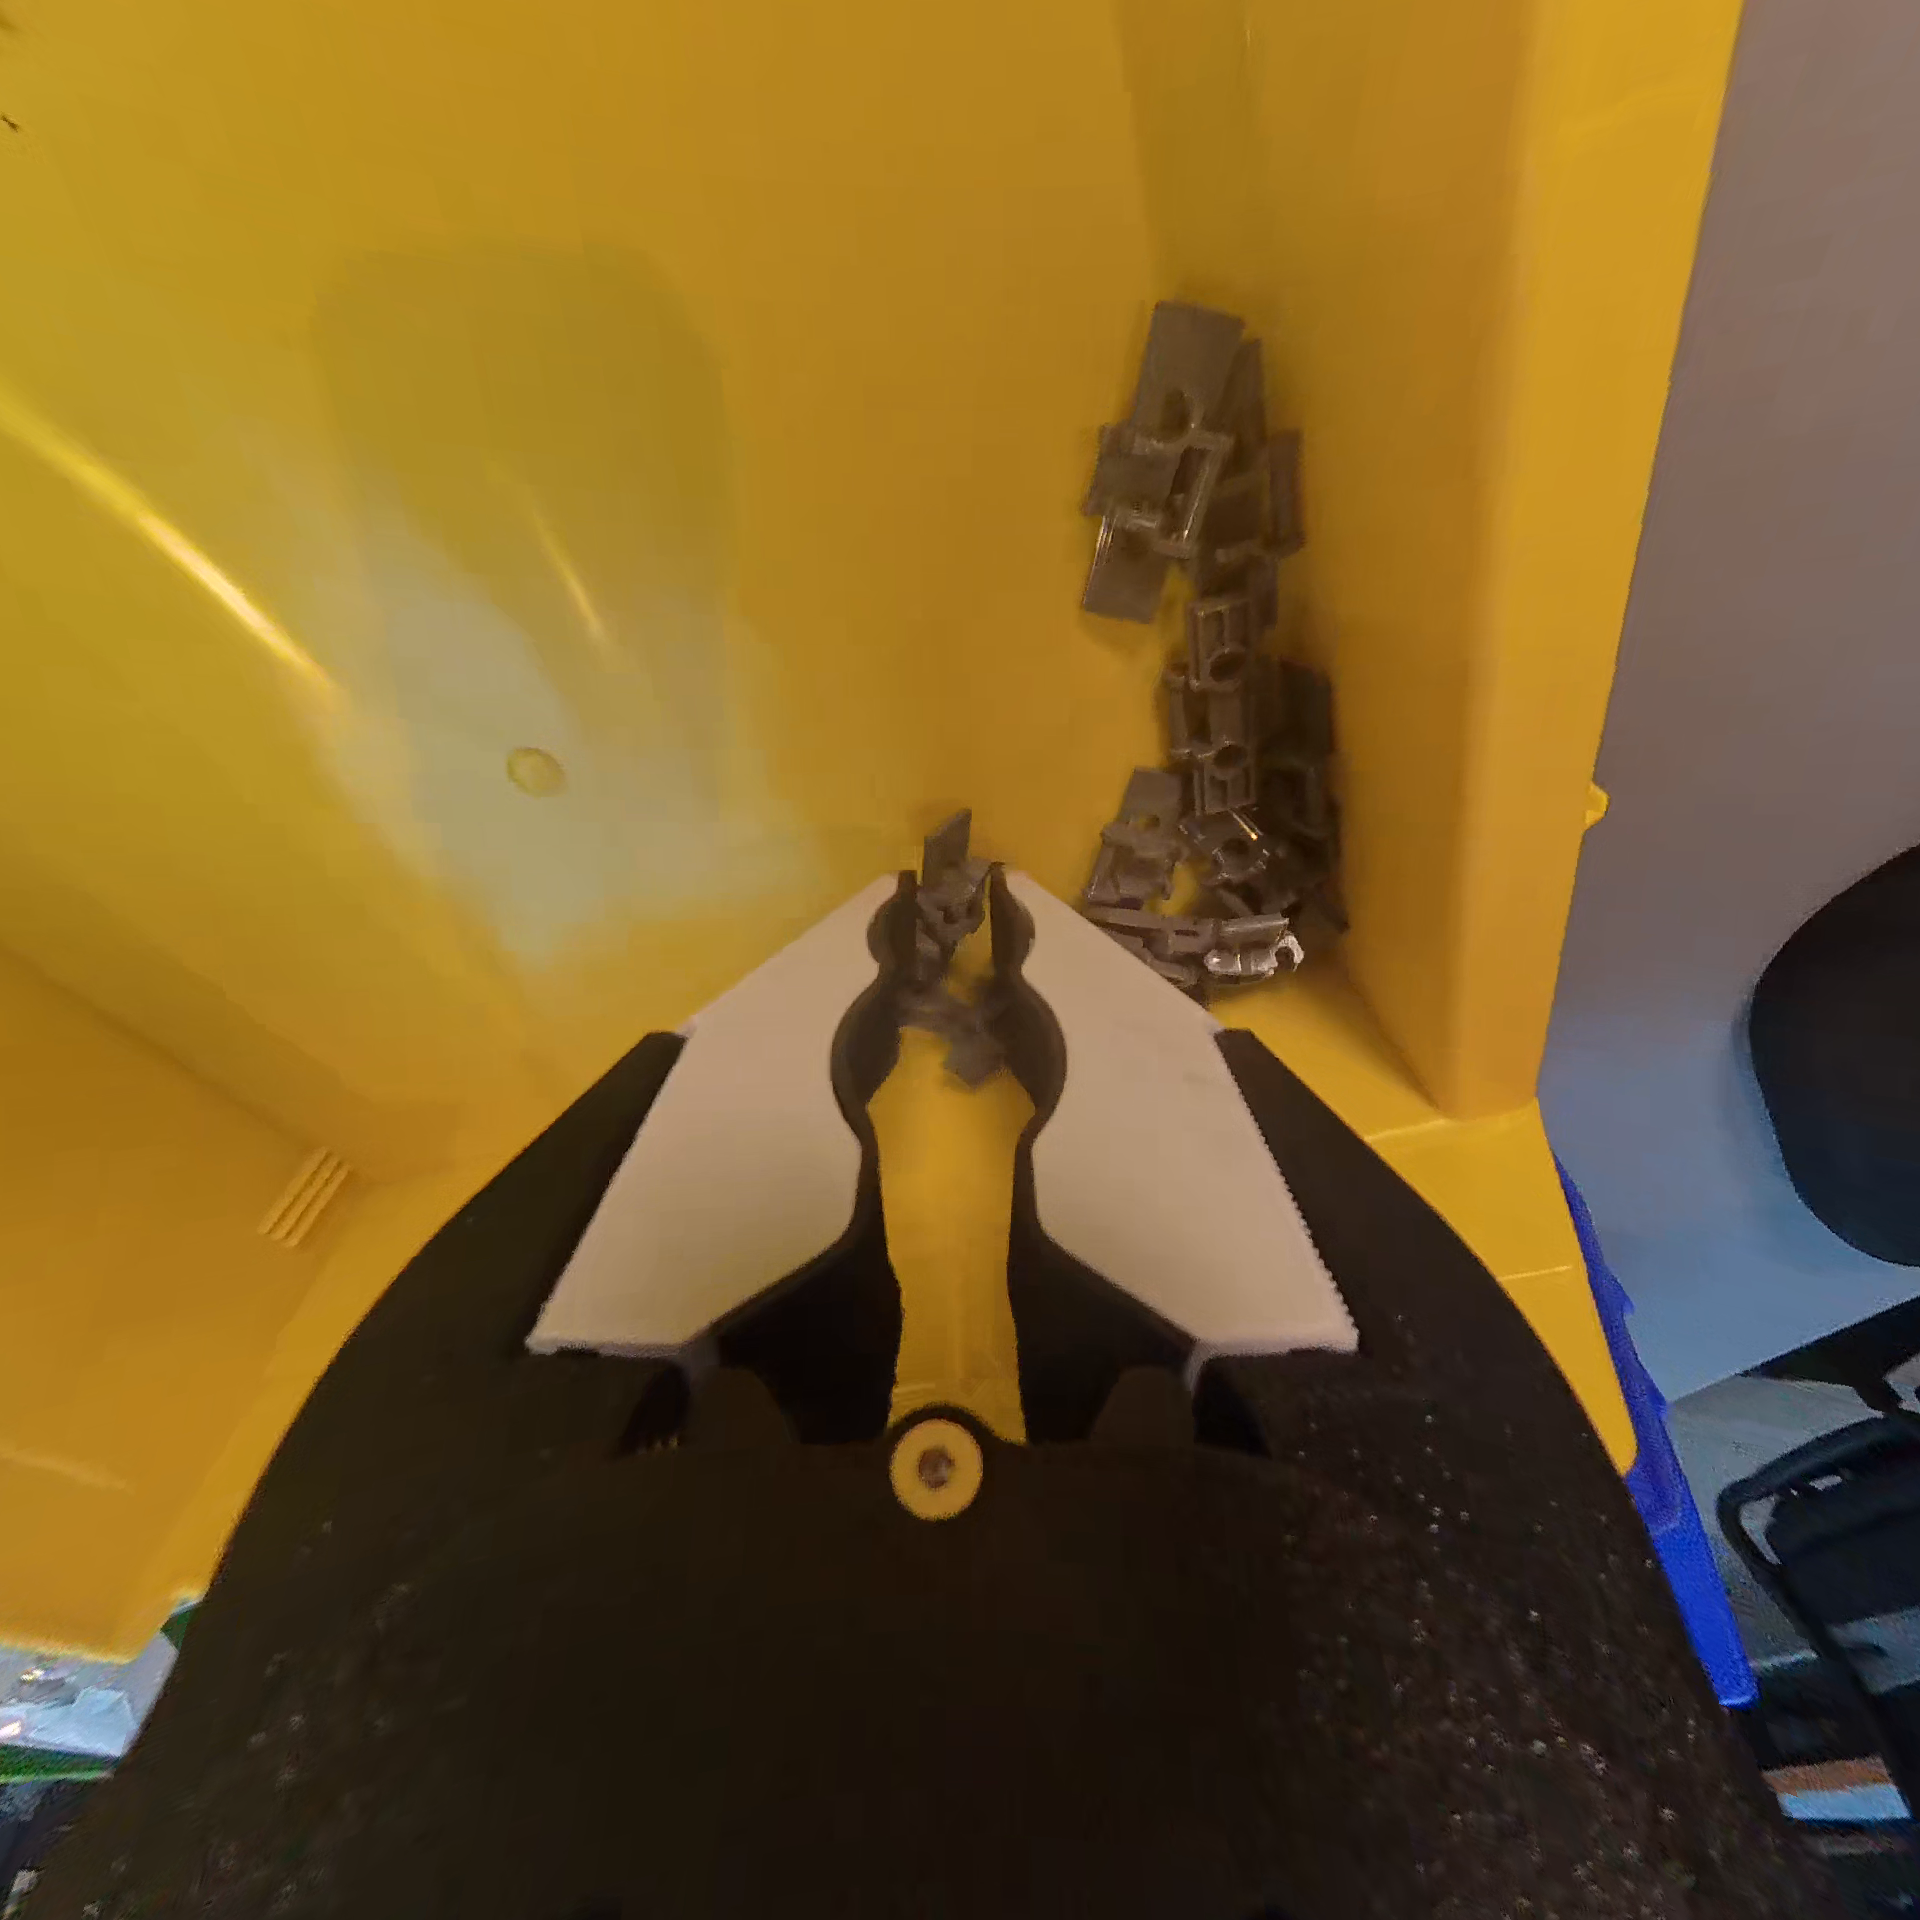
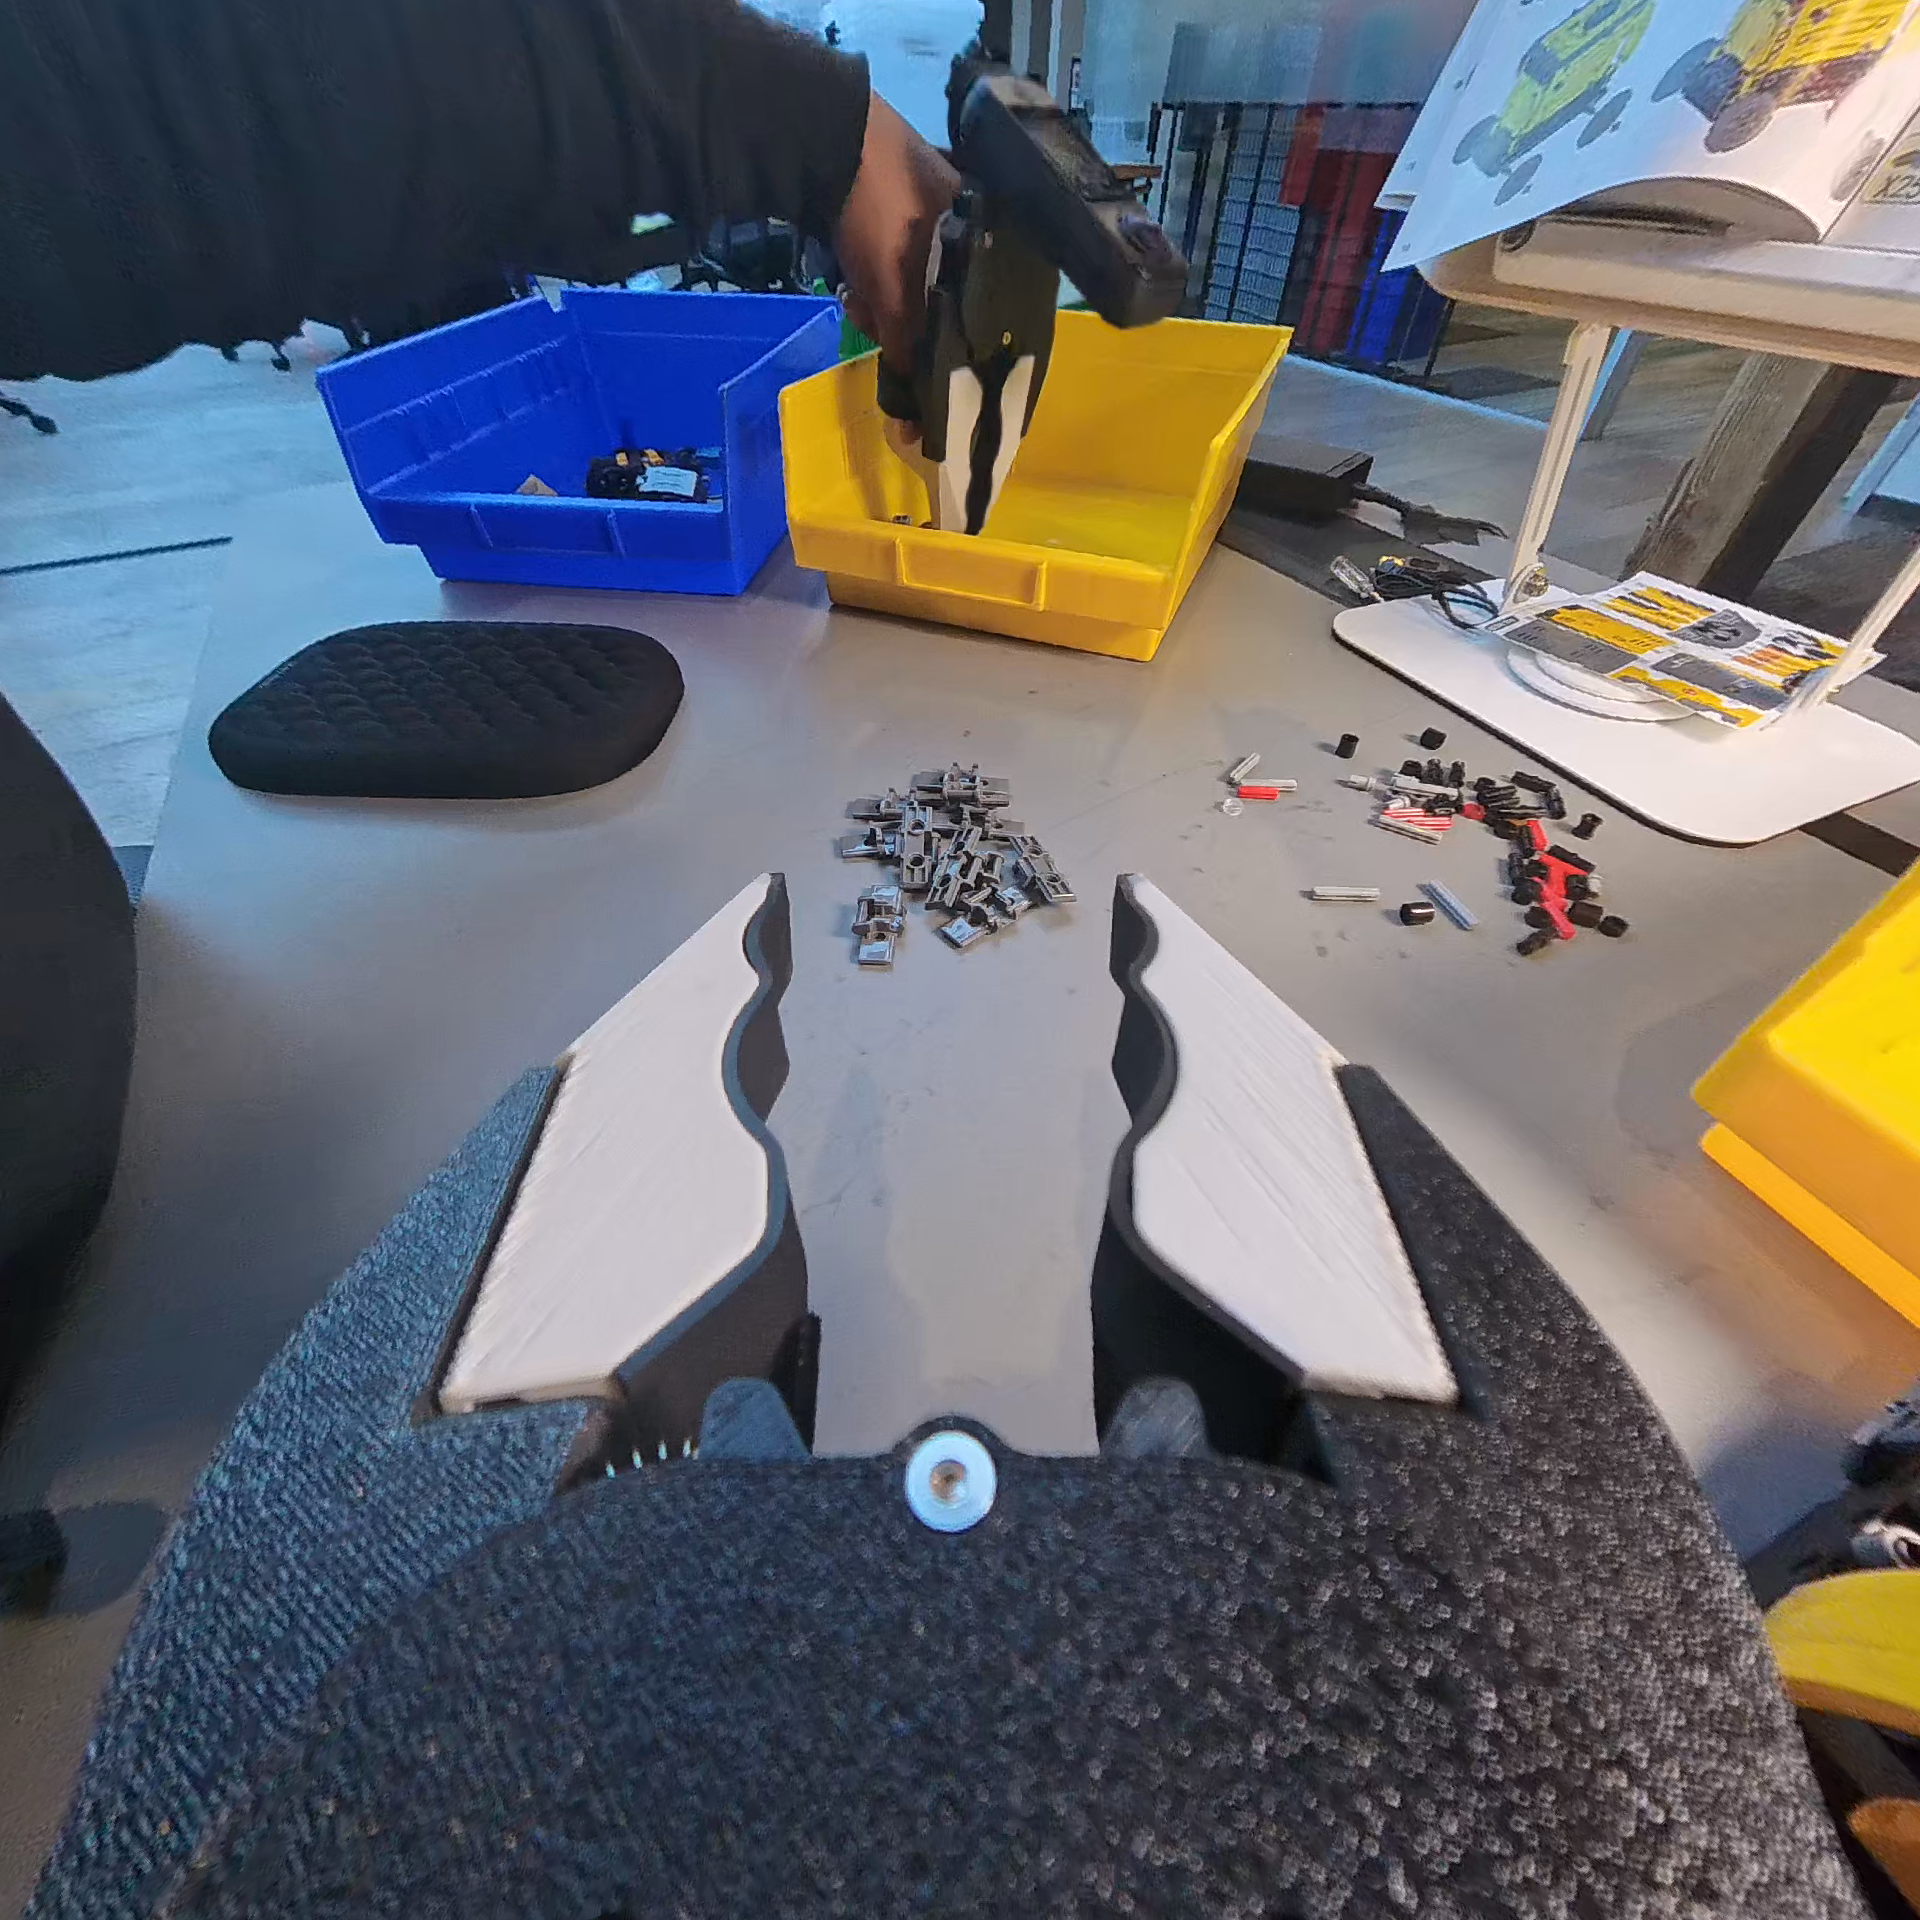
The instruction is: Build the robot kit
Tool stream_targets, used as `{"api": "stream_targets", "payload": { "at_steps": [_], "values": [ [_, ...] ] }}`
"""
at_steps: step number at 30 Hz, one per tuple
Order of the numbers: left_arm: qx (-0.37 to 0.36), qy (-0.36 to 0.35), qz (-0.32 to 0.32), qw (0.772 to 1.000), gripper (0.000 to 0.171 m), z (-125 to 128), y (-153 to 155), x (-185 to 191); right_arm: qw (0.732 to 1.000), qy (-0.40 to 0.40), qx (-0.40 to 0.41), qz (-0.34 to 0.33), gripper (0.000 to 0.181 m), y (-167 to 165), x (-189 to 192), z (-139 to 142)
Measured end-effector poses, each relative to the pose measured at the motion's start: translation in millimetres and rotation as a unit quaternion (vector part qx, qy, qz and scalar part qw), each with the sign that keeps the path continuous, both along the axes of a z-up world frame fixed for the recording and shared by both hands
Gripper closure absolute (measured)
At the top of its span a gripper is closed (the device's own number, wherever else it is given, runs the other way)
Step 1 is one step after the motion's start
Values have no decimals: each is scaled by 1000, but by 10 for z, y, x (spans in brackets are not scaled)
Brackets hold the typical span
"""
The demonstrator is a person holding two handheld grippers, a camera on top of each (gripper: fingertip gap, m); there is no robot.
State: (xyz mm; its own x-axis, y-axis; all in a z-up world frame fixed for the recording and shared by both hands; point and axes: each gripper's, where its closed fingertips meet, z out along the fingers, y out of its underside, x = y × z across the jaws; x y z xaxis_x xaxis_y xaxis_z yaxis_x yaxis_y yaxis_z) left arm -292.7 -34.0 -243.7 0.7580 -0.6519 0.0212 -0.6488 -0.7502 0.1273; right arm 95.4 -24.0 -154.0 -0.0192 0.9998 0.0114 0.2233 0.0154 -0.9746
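Left gripper (image 1: 951,894) clamped on small grey pieces (image 1: 945,935) inside yellow bin (image 1: 520,416); grey heap (image 1: 1216,748) just right of tips. Right gripper (image 2: 945,904) spread wide, empty, table pile (image 2: 951,862) straight ahead.

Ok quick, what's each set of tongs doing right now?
Left tongs: closed on a few grey pieces, inside the yellow bin.
Right tongs: open, empty, above the table near the grey pile.

Print on instr. booklet (image 2: 1704,94) upper right, sticker sheet (image 2: 1662,649) right & a label in blue bin (image 2: 582,436) — too small for me to read
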Motion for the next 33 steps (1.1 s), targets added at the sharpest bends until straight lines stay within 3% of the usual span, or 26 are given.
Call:
{"api": "stream_targets", "payload": {
  "at_steps": [3, 6, 8, 12, 15, 18, 22, 25, 29, 33],
  "values": [
    [74, -44, -14, 996, 163, 310, 214, 278, 1000, 2, -1, -1, 119, 3, 5, 6],
    [144, -146, -64, 977, 163, 712, 323, 994, 1000, 0, -3, 2, 119, -2, -1, -2],
    [150, -205, -111, 961, 163, 810, 242, 1542, 1000, -2, -1, 4, 119, -9, -4, -7],
    [126, -251, -178, 943, 162, 520, 77, 2265, 1000, -1, 2, 1, 119, -8, 0, 0],
    [106, -257, -190, 942, 162, 236, 62, 2480, 1000, 2, 2, -1, 119, -1, 5, 9],
    [108, -262, -192, 939, 156, 215, 89, 2537, 1000, 3, 1, -1, 119, 0, 6, 10],
    [150, -234, -166, 946, 147, 551, 264, 2199, 1000, 4, 2, 1, 119, -5, 8, 16],
    [167, -157, -120, 966, 146, 721, 391, 1537, 1000, 4, 5, 3, 119, -17, 6, 17],
    [94, -16, -36, 995, 144, 545, 254, 394, 1000, 1, 6, 5, 119, -25, 1, 8],
    [30, 28, 28, 999, 142, 304, 40, -215, 1000, 3, 5, 3, 119, -17, 5, 14]
  ]
}}
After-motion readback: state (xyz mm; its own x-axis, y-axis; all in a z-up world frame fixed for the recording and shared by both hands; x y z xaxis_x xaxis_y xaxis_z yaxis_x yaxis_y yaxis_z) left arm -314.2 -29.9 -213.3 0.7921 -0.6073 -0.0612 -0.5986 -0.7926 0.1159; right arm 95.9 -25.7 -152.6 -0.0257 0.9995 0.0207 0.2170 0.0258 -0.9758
